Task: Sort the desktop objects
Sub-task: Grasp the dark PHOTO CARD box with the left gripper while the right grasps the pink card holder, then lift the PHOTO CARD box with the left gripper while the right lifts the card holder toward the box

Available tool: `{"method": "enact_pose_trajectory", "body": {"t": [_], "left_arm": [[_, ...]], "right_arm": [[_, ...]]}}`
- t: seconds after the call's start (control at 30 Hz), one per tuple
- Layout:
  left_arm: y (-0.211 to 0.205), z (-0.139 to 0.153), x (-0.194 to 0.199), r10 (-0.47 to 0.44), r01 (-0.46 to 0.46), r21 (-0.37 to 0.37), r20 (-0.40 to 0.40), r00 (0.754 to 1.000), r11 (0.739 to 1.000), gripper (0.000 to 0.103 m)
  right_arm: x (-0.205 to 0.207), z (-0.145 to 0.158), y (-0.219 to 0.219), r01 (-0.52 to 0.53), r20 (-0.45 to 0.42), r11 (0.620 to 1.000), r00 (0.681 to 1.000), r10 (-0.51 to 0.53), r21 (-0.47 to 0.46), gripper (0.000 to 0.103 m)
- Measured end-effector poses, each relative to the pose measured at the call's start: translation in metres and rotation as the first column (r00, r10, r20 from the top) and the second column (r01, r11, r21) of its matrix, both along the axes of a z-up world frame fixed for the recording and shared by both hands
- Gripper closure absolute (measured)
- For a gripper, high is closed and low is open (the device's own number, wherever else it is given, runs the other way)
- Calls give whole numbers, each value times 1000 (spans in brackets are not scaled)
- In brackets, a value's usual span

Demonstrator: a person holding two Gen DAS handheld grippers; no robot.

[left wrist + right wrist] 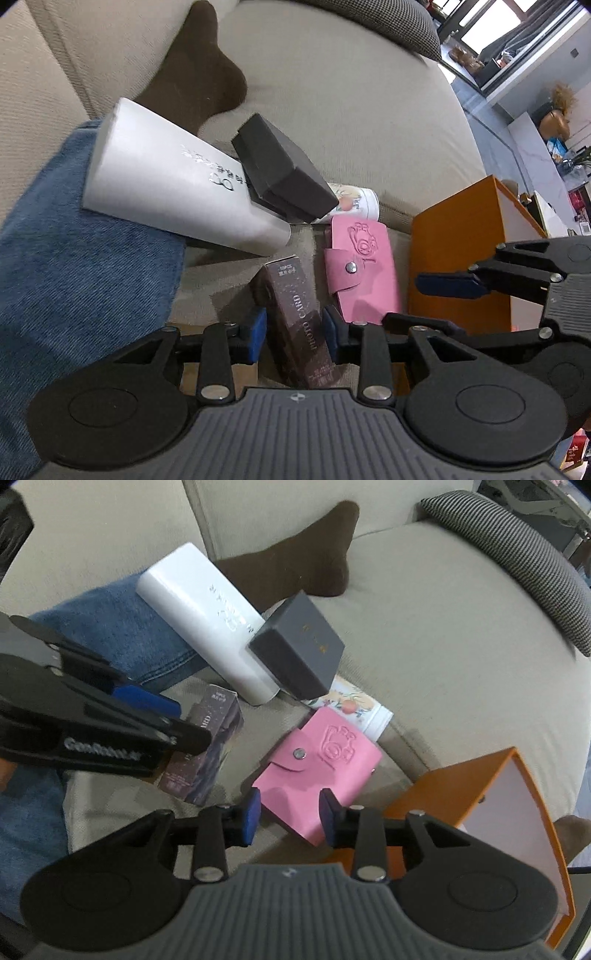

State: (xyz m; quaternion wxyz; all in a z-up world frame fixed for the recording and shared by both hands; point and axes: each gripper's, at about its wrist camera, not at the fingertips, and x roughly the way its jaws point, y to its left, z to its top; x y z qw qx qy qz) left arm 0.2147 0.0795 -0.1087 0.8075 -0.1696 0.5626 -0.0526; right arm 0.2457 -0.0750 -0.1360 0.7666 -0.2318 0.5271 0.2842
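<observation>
A dark "PHOTO CARD" box lies on the beige sofa seat. It sits between the blue pads of my left gripper, whose jaws stand apart at its two long sides without a clear squeeze. From the right wrist view the left gripper hangs over that box. My right gripper is open above the near corner of a pink snap card holder, which lies flat beside the box. The right gripper also shows at the right edge of the left wrist view.
A long white box leans on a person's blue-jeaned leg, with a dark grey box on its end. A floral white tin lies behind the pink holder. An orange box stands to the right. A houndstooth cushion lies behind.
</observation>
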Motion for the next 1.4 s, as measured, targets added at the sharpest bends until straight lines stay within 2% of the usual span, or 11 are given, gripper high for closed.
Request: {"method": "enact_pose_trajectory", "body": {"t": [0.2,0.27,0.47,0.6,0.7,0.83,0.9,1.07,1.2,1.33,1.4], "left_arm": [[1,-10,12,-29,29,-9,-18,999,1000,66],[5,-9,13,-31,31,-22,4,1000,999,72],[32,-7,11,51,-45,-95,56,997,994,76],[35,-10,11,45,-37,-116,64,997,993,76],[39,-14,13,46,-37,-140,59,997,989,76],[43,-17,13,47,-37,-160,59,997,986,76],[43,-17,13,47,-36,-165,60,997,986,76],[43,-16,12,41,-29,-160,72,997,987,76],[42,-15,10,37,-24,-157,84,996,987,76],[40,-11,7,22,-6,-151,101,995,988,76],[37,-9,5,4,13,-148,110,994,989,76]], "right_arm": [[15,-14,10,9,-27,1000,1000,-9,-17,60],[20,-20,13,26,-36,999,999,-27,-28,59],[33,-32,25,96,-41,993,994,-99,-69,51],[42,-44,36,142,-38,983,988,-147,-114,49],[45,-56,45,161,-47,975,984,-169,-152,42],[42,-70,56,142,2,966,989,-145,-217,30],[42,-73,56,144,12,965,989,-146,-221,31],[46,-67,47,174,-8,967,984,-179,-188,43],[37,-54,44,167,3,974,986,-168,-155,64],[31,-40,30,218,-25,972,975,-221,-88,66],[28,-31,21,250,-74,968,965,-250,-18,66]]}}
